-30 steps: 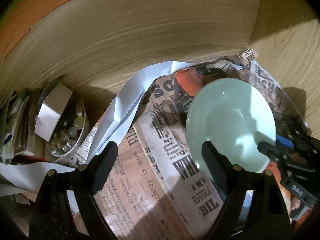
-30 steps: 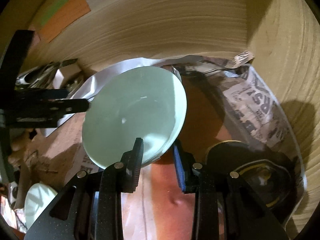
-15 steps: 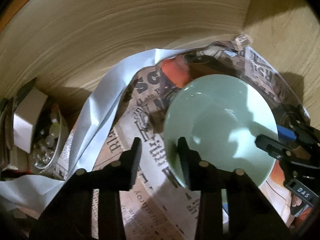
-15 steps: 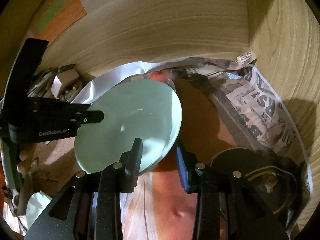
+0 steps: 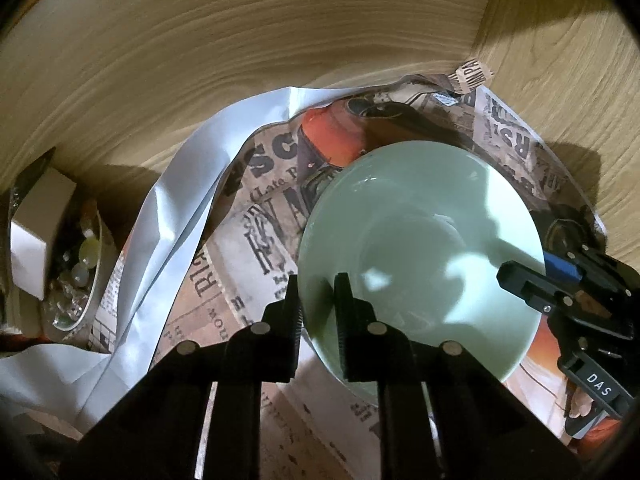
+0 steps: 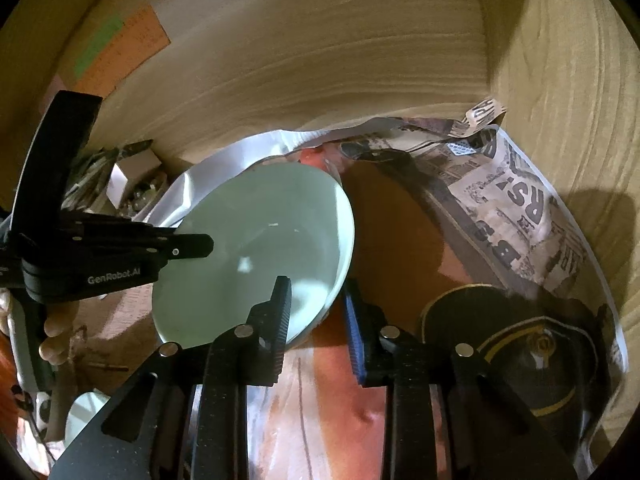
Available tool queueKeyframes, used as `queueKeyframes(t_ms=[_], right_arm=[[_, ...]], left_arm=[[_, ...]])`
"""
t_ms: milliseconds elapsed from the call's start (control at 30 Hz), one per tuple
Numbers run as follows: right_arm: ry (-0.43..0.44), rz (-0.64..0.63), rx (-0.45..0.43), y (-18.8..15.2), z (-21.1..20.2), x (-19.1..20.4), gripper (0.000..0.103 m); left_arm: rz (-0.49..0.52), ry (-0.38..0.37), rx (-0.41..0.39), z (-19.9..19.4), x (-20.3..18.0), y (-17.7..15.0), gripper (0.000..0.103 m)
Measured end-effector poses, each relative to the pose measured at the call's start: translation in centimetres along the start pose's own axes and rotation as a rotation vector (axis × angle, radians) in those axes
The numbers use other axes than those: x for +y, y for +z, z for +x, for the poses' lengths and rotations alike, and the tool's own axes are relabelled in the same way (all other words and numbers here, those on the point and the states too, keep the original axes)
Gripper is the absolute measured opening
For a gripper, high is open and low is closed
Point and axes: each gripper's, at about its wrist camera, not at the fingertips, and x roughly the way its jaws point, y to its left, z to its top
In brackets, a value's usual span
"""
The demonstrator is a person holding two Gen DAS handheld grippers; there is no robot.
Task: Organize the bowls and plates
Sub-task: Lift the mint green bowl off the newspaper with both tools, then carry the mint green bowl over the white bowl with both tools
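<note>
Left wrist view: my left gripper (image 5: 318,312) has its two black fingers pinched onto the near-left rim of the pale green bowl (image 5: 424,248), one finger outside the wall and one inside, with the rim between them. The bowl sits tilted over the newspaper-print liner (image 5: 248,240) that covers the floor of a wooden cabinet (image 5: 240,40), in the right half of the space near the back corner. From the right edge of this view my right gripper (image 5: 544,276) reaches in and meets the opposite rim, its blue pad showing just behind the edge.

In the right wrist view the right gripper (image 6: 316,312) is closed on the bowl (image 6: 256,256) at its lower right rim: the black finger lies inside the bowl and the blue-padded finger (image 6: 354,336) stands outside the wall. The left gripper (image 6: 192,246) comes in from the left there, its tip lying over the bowl's far rim. So both tongs are clamped on the same bowl, on opposite sides.

A crumpled white sheet (image 5: 172,216) lies along the liner's left edge, running back toward the rear wall. Further left is a small glass dish (image 5: 76,280) holding pale round bits, with a white box (image 5: 36,232) resting on it. At the bottom left of the right wrist view a second pale green piece (image 6: 82,416) shows partly; I cannot tell whether it is a plate or a bowl. On the liner, right of the bowl, is a dark round printed emblem (image 6: 520,344)
</note>
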Motion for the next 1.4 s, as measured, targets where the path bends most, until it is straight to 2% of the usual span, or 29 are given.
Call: queueKeyframes(t_ms=[233, 733, 1100, 1400], right_arm=[[0.003, -0.022, -0.047, 0.1, -2.3, 1.8, 0.023], [0.046, -0.097, -0.149, -0.6, -7.1, 7.3, 0.023], [0.093, -0.145, -0.186, -1.5, -9.0, 10.8, 0.023], [0.134, -0.172, -0.192, -2.9, -9.6, 13.8, 0.023]], left_arm=[[-0.017, -0.010, -0.041, -2.5, 0.4, -1.2, 0.015], [-0.043, 0.009, -0.199, -10.4, 1.6, -6.3, 0.015], [-0.094, 0.015, -0.297, -15.2, 3.3, -10.7, 0.014], [-0.109, 0.052, -0.338, -17.2, 4.5, -14.3, 0.014]])
